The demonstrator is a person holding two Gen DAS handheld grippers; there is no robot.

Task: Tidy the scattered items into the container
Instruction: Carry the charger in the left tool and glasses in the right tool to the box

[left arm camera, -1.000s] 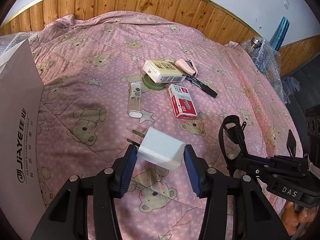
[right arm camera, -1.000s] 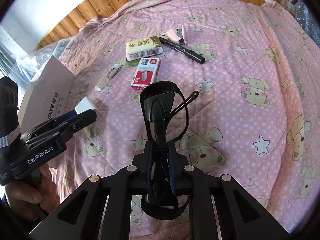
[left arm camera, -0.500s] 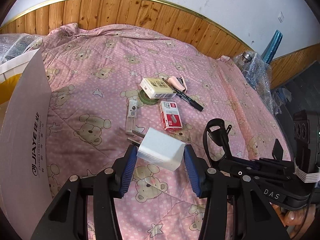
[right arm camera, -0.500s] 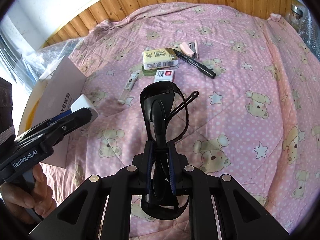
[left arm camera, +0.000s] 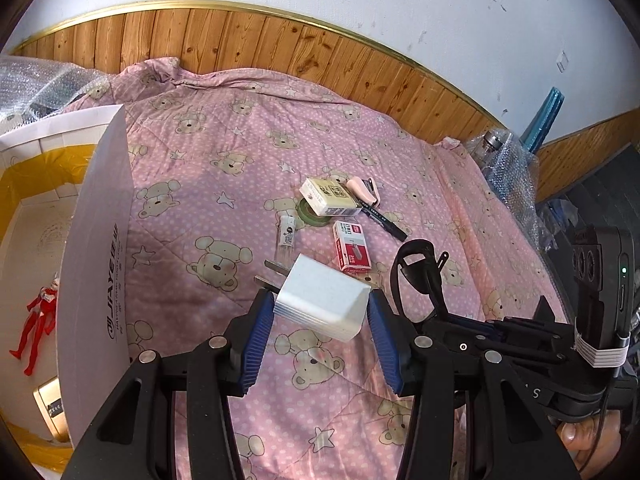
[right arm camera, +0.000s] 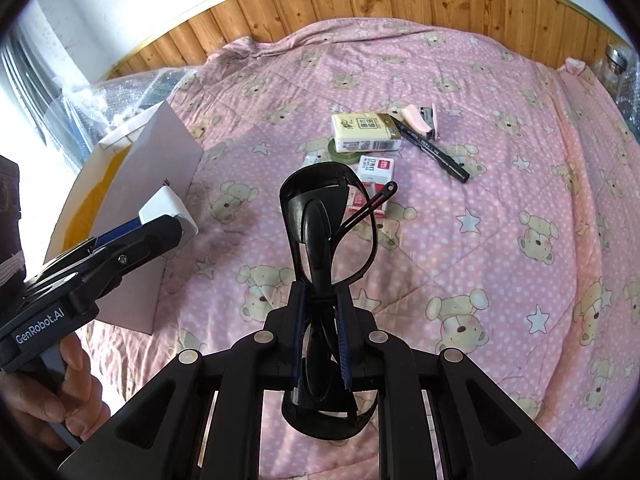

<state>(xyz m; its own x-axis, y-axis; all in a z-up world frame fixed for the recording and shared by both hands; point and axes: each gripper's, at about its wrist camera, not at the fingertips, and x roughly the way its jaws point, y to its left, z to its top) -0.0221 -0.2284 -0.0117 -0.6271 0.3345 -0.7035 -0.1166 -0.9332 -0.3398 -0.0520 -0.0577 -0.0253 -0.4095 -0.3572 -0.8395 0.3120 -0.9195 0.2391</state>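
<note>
- Left gripper [left arm camera: 320,316] — blue fingers [left arm camera: 256,336] clamp the white charger [left arm camera: 324,304], held above the bed [left arm camera: 224,184], right of the open box [left arm camera: 100,240].
- Right gripper [right arm camera: 322,340] — fingers pinch folded black glasses [right arm camera: 324,224] upright, over the near quilt.

Your left gripper [left arm camera: 320,320] has ribbed blue pads [left arm camera: 256,340] on matt black plastic, and it holds a smooth white plastic charger [left arm camera: 324,304] with shiny metal prongs. Your right gripper [right arm camera: 322,336] grips shiny black plastic sunglasses [right arm camera: 328,216]. The pink blanket [left arm camera: 224,184] is soft quilted cloth. The box [left arm camera: 96,260] flap is smooth white cardboard. The wall panel [left arm camera: 280,48] is glossy wood.
</note>
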